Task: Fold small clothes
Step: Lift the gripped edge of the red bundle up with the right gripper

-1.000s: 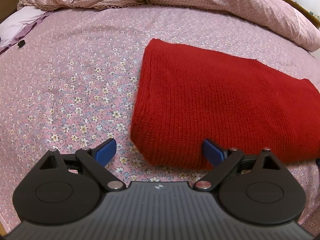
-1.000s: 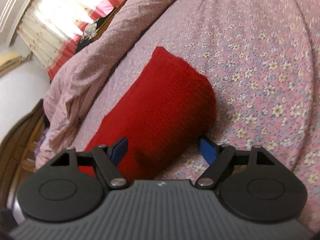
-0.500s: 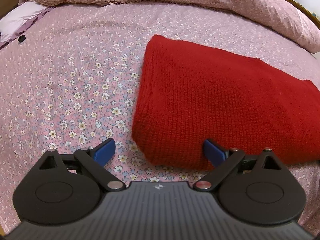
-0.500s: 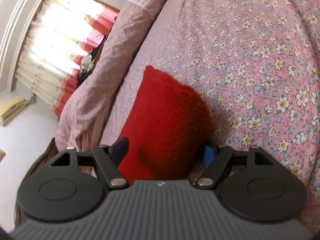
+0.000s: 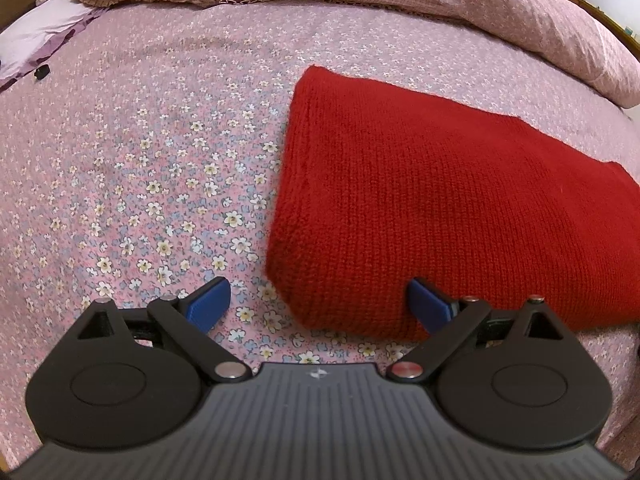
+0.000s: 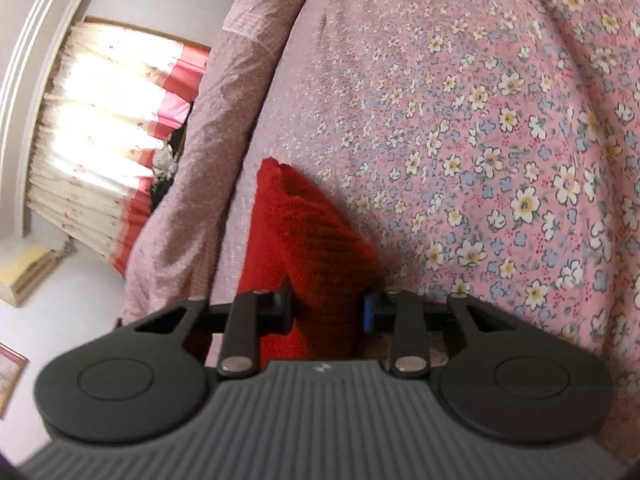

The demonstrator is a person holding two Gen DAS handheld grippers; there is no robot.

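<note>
Each claw, left (image 5: 318, 304) and right (image 6: 328, 312), has a ribbed grey body, black round-lobed linkages, silver pivot screws and blue fingertip pads (image 5: 210, 304).

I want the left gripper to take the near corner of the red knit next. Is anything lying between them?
Nothing visible does. The left gripper hangs open just short of the red knit, with only bare floral sheet under its left finger.

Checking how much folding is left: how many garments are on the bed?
1: a red knitted garment lying folded on the floral bedsheet, beside the bunched quilt. More could be hidden under that quilt.
</note>
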